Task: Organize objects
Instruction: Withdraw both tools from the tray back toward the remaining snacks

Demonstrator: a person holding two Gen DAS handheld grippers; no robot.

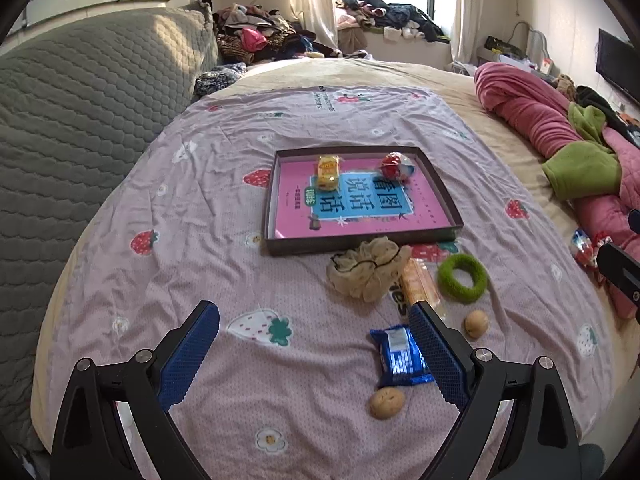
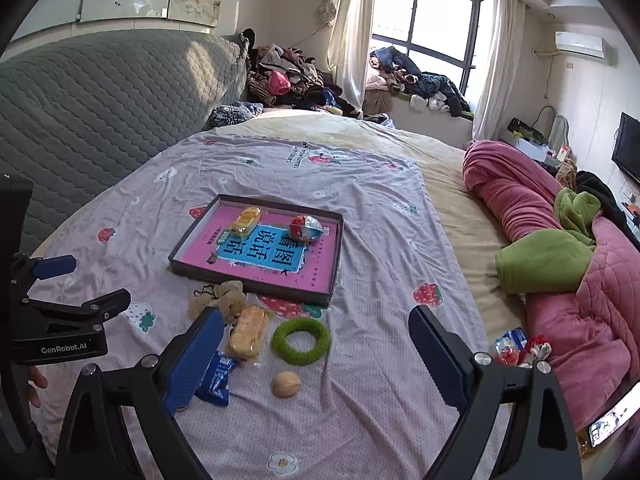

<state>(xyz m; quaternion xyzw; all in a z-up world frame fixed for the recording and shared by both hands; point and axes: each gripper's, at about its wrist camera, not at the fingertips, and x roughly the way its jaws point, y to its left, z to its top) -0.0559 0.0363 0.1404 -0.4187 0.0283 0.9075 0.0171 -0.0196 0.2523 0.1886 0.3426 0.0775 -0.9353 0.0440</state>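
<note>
We're mid-sort: shallow box (image 1: 436, 184) on bed holds two snacks. Left gripper (image 1: 314, 330) wide, empty, over blue biscuit packet (image 1: 400, 356). Right gripper (image 2: 316, 334) wide, empty, above green ring (image 2: 301, 341). Next: descend, pinch packet.

Daylight from window (image 2: 432, 24); fisheye edges warped.

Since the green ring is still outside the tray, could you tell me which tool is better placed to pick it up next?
Right, probably. The green ring lies in the open gap ahead of the right tool, while the left tool faces bare sheet and the blue packet, with the ring beyond its right finger.
</note>
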